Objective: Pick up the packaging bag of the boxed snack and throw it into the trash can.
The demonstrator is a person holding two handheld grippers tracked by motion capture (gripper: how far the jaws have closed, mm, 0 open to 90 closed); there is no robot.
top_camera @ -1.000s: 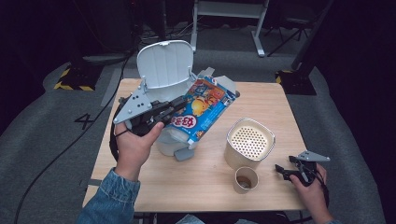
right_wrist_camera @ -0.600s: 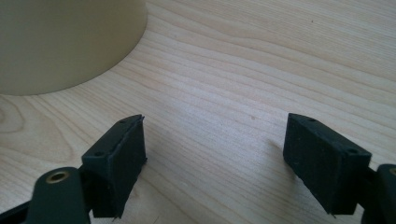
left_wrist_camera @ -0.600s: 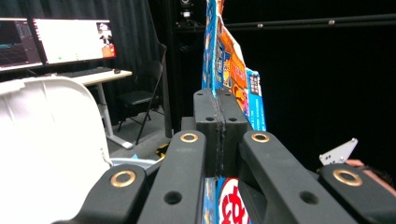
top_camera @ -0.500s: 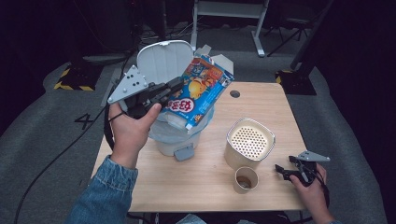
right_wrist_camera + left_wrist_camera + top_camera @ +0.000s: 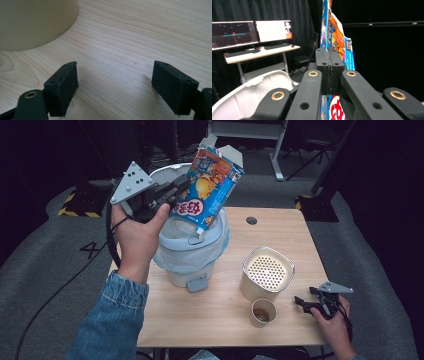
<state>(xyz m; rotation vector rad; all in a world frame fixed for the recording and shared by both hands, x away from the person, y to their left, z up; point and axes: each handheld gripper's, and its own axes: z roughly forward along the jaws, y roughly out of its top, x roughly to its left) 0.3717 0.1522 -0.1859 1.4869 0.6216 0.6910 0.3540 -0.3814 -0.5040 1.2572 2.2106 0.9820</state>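
Note:
A flattened, colourful snack carton (image 5: 207, 185) hangs tilted above the open white pedal bin (image 5: 192, 255), its lower corner over the bin's mouth. My left gripper (image 5: 176, 190) is shut on the carton's left edge. In the left gripper view its jaws (image 5: 330, 62) meet on the thin carton (image 5: 337, 37), which stands edge-on above them. My right gripper (image 5: 304, 303) rests at the table's right front edge, open. In the right gripper view nothing but bare wood lies between its fingers (image 5: 115, 85).
The bin has a plastic liner and its raised lid (image 5: 249, 92) stands behind it. A cream container with a perforated top (image 5: 267, 272) and a small paper cup (image 5: 263, 312) sit on the wooden table (image 5: 280, 227), left of my right gripper. A desk with monitors (image 5: 252, 31) stands beyond.
My left hand has lifted the carton and swung it more upright, from low over the table to above the bin's mouth. The right gripper has stayed put.

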